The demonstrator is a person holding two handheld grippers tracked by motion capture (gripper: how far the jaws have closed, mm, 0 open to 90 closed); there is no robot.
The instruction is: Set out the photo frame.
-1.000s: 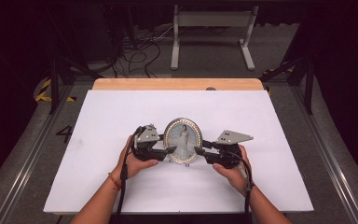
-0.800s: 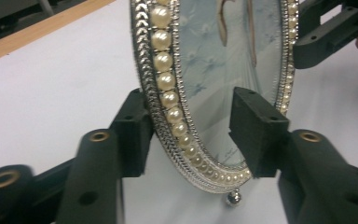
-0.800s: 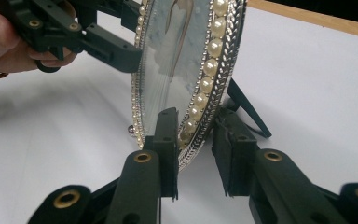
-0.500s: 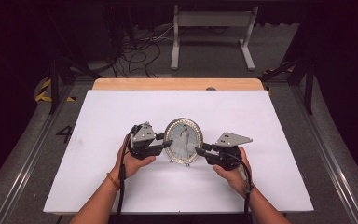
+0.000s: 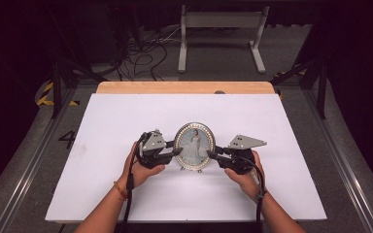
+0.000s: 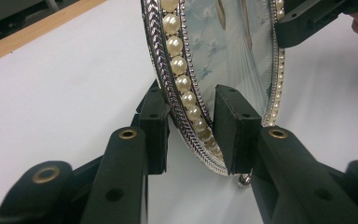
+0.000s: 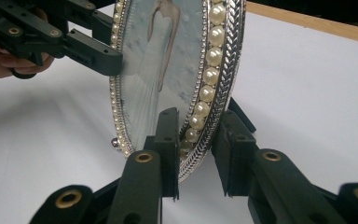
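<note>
Unlettered oval pearl-rimmed photo frame [image 5: 194, 146] upright on white table [image 5: 126, 116], pinched by left tool [image 5: 176, 152] and right tool [image 5: 212, 155].

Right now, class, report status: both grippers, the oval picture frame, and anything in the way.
Left gripper and right gripper each clamped on the frame's rim. Oval picture frame upright on the white table. Nothing close by.

A single white "4" [image 5: 68, 139] is painted on the grey floor [image 5: 24, 160], left of the desk [image 5: 107, 116] at the middle left of the high view. Above it, at the upper left, yellow and black hazard stripes [image 5: 43, 94] mark the floor. Neither of the two gripper views has lettering that can be read.
</note>
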